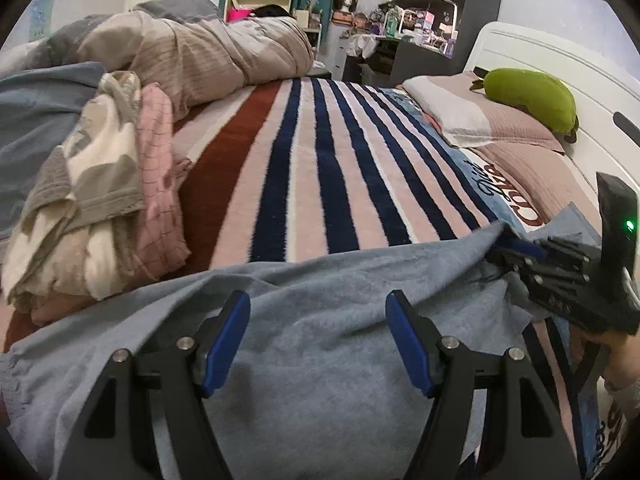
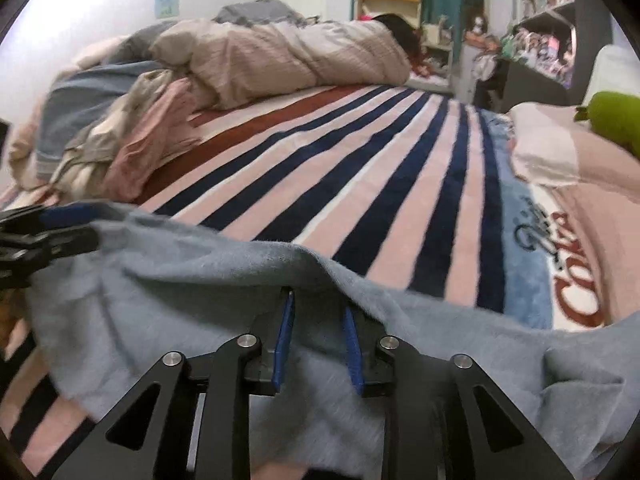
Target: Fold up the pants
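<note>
A striped blanket (image 1: 304,168) is spread across the frame's centre. Light blue pants (image 1: 312,344) are draped along the lower frame. The left gripper (image 1: 318,340) is held wide apart over the fabric. The right gripper (image 2: 318,340) is narrowed, the pants' edge pinched between its blue pads (image 2: 285,340).

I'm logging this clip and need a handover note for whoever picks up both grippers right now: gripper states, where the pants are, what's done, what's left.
Left gripper: open, over the pants, gripping nothing.
Right gripper: nearly closed, a raised fold of the pants' far edge between its fingers; whether it pinches firmly is unclear.
The pants lie rumpled at the near edge of the striped blanket.
Done: no neat fold shows yet.
Left: probably flatten, then fold.
</note>
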`<state>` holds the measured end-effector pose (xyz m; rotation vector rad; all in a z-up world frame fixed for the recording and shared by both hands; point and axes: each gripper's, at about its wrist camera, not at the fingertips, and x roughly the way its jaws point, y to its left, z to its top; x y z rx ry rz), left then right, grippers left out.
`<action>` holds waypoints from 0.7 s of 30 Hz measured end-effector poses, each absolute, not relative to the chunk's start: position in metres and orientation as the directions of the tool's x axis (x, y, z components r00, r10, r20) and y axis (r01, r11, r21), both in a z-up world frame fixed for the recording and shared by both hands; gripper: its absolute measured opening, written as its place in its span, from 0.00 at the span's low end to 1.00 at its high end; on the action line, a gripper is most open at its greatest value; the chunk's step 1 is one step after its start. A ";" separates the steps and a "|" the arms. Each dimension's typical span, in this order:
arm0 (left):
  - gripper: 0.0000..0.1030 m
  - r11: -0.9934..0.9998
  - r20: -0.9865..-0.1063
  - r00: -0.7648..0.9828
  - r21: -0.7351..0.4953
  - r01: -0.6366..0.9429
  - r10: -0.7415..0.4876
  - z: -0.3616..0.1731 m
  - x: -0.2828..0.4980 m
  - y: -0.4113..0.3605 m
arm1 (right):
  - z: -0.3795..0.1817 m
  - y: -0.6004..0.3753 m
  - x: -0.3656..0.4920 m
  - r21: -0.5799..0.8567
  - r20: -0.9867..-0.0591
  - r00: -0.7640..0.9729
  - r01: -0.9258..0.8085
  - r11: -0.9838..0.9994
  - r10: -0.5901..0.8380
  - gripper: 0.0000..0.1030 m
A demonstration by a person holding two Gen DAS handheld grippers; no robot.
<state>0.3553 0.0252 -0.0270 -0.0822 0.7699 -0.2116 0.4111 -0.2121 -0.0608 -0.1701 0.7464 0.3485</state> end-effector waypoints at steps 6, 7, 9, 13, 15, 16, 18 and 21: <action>0.71 0.980 -0.651 0.735 -0.171 0.102 -0.190 -0.023 0.321 0.050 | -0.071 -0.210 0.439 -0.031 -0.725 0.659 -0.323 0.946 0.201 0.59; 0.73 0.980 -0.643 0.743 -0.179 0.088 -0.184 -0.021 0.310 0.057 | -0.068 -0.212 0.437 -0.014 -0.720 0.660 -0.326 0.945 0.217 0.59; 0.76 0.976 -0.632 0.752 -0.206 0.069 -0.187 -0.019 0.291 0.070 | -0.059 -0.220 0.427 0.021 -0.697 0.671 -0.333 0.943 0.253 0.59; 0.76 0.961 -0.646 0.735 -0.274 0.031 -0.207 -0.025 0.255 0.100 | -0.040 -0.253 0.388 0.127 -0.677 0.660 -0.330 0.935 0.326 0.68; 0.76 0.948 -0.657 0.719 -0.319 0.008 -0.227 -0.032 0.241 0.110 | -0.037 -0.278 0.362 0.171 -0.681 0.656 -0.289 0.942 0.325 0.70; 0.76 0.937 -0.663 0.706 -0.349 -0.001 -0.246 -0.039 0.234 0.116 | -0.038 -0.288 0.353 0.190 -0.688 0.650 -0.266 0.945 0.322 0.72; 0.76 0.923 -0.669 0.694 -0.386 -0.018 -0.266 -0.048 0.226 0.120 | -0.046 -0.315 0.333 0.254 -0.712 0.627 -0.188 0.949 0.315 0.73; 0.76 0.897 -0.672 0.676 -0.441 -0.038 -0.302 -0.061 0.214 0.122 | -0.061 -0.347 0.314 0.332 -0.733 0.608 -0.072 0.941 0.305 0.73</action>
